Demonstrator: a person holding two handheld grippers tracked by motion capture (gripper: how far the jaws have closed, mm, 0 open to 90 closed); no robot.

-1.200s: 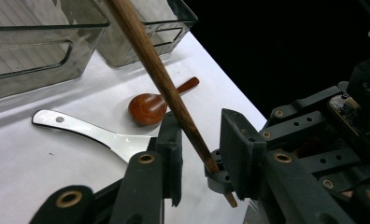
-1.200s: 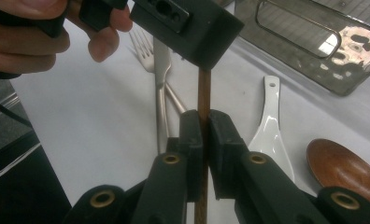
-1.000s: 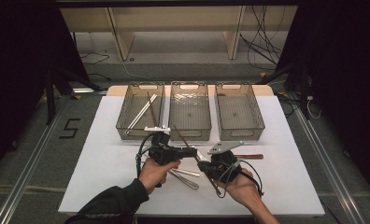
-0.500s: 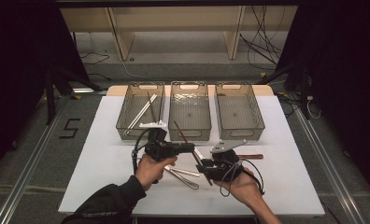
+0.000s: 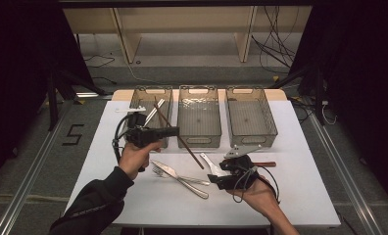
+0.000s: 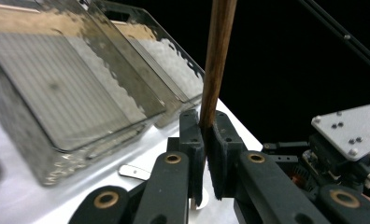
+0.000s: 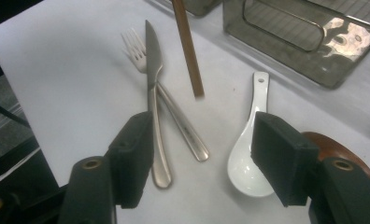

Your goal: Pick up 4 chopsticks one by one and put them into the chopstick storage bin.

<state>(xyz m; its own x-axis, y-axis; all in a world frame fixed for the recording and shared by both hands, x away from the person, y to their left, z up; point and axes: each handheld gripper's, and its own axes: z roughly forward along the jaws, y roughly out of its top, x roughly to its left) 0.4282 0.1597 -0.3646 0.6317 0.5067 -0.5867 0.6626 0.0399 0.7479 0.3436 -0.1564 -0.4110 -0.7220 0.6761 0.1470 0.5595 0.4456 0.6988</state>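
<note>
White tabletop [image 5: 304,196] under me, three clear bins [image 5: 198,117] at the back. My left gripper [image 5: 175,131] is clenched on one wooden chopstick [image 5: 182,141], lifted, its top cut off in the left gripper view. My right gripper [image 7: 199,161], jaws just opening, grips nothing above one knife [image 7: 154,93], one fork [image 7: 135,51], one white spoon [image 7: 248,154]; a brown piece [image 7: 335,147] hides behind its jaw.

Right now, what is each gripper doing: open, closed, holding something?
Left gripper: closed on the wooden chopstick, lifted off the table.
Right gripper: open, just been opening, nothing gripped; white spoon lies on the table under it.
</note>
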